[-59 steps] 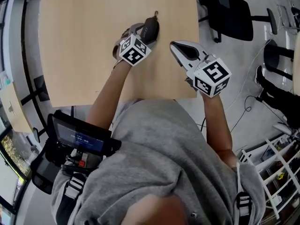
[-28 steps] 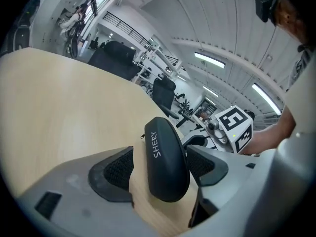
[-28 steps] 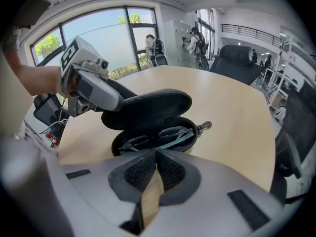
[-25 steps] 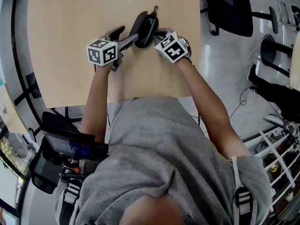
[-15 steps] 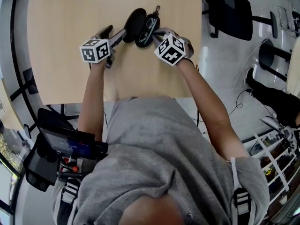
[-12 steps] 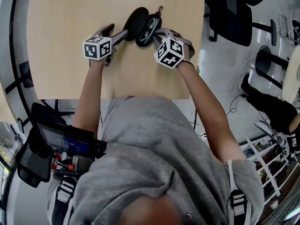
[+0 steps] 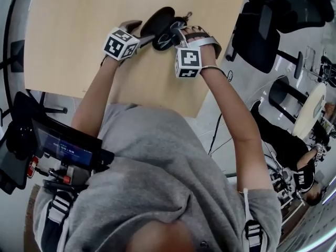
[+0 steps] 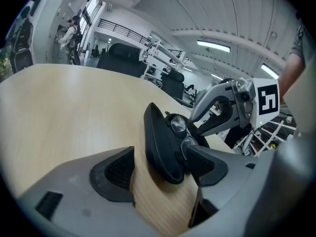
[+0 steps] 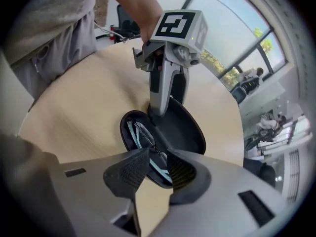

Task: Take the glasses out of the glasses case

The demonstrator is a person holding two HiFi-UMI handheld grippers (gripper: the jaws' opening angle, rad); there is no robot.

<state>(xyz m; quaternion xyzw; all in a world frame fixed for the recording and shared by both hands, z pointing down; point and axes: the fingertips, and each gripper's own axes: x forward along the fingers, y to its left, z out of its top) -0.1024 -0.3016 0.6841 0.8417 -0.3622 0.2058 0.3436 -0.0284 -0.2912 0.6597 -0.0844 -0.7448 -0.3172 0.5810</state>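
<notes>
A black glasses case (image 7: 157,21) lies open on the tan table (image 7: 73,35), lid tilted up to the left. The glasses (image 9: 140,135) rest in its base (image 7: 169,34), lenses also showing in the left gripper view (image 8: 177,125). My left gripper (image 8: 158,154) straddles the lid (image 8: 160,142). Its right jaw sits against the lid's inner side, while wood shows between the left pad and the lid. My right gripper (image 9: 157,164) points steeply down over the base. Its jaws are opening, and the glasses lie just past the fingertips, untouched.
The table's near edge (image 7: 157,101) runs just below both hands. Black office chairs (image 7: 262,30) and a round white table (image 7: 310,109) stand on the floor to the right. A person sits there (image 7: 294,156).
The case, shut at first, has had its lid swung open to the left by the left gripper. The right gripper came in from the right, rolled over the base, and its jaws parted.
</notes>
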